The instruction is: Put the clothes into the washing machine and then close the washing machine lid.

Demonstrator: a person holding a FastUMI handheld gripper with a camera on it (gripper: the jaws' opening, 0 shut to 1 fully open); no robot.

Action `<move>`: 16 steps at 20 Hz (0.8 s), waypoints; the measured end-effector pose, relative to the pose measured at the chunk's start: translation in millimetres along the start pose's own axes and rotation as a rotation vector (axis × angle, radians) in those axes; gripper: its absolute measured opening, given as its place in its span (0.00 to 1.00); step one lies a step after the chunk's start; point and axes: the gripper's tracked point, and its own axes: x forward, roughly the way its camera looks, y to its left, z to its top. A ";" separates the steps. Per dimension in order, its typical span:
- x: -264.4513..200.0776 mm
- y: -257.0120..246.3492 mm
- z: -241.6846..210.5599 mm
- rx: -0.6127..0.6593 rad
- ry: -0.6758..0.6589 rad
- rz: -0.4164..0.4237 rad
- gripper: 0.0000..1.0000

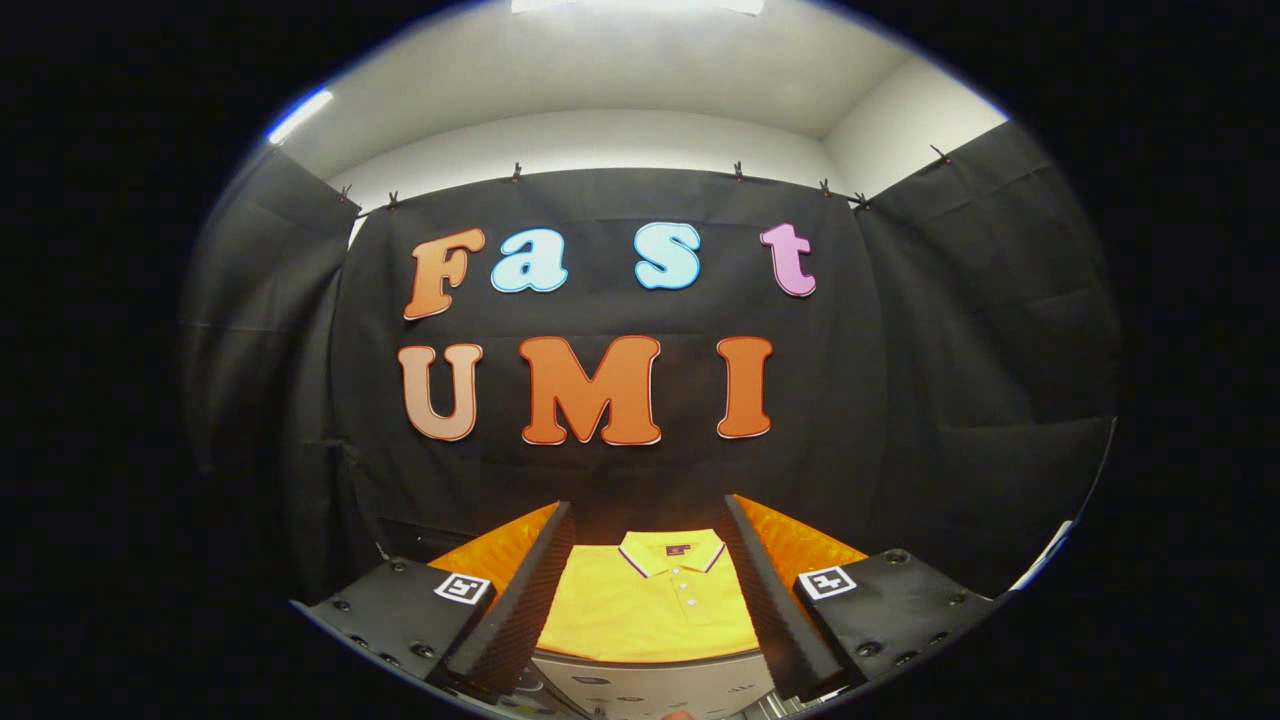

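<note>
A folded yellow polo shirt (648, 605) with a white-trimmed collar lies flat on an orange table (800, 540), just ahead of my fingers. My gripper (650, 540) is open, its two ribbed black fingers (530, 595) spread wide on either side of the shirt and hovering above it, not touching it. Below the shirt, near the base of the fingers, shows a strip of the washing machine's grey-white top (640, 685) with small markings on it. Whether its lid stands open or shut is hidden.
Black cloth walls (960, 380) close in the booth behind the table and on both sides. A white ceiling with a bright light (640, 5) is above.
</note>
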 end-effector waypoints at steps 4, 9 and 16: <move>19.5 -23.9 -10.3 0.038 0.001 0.025 0.96; 47.4 -45.0 -26.9 0.066 0.048 0.034 0.97; 118.0 -42.4 -58.8 0.060 0.120 0.010 0.96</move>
